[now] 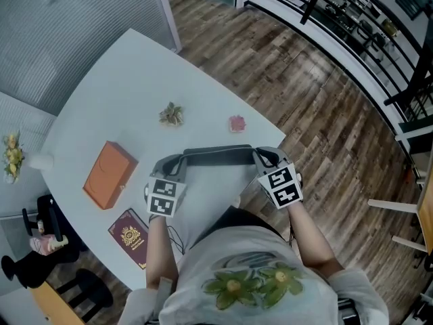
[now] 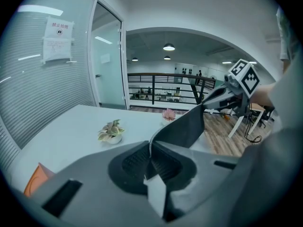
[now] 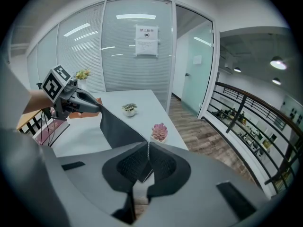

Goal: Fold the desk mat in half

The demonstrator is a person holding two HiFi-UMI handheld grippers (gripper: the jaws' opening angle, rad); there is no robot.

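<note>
My left gripper (image 1: pixel 177 162) and my right gripper (image 1: pixel 262 157) are each pinched tight on 1 end of the dark desk mat (image 1: pixel 218 156). The mat hangs over the near edge of the white table (image 1: pixel 128 80).

Wood floor (image 1: pixel 318 93), glass wall (image 3: pixel 128 56) — black railing (image 3: pixel 239 119)
</note>
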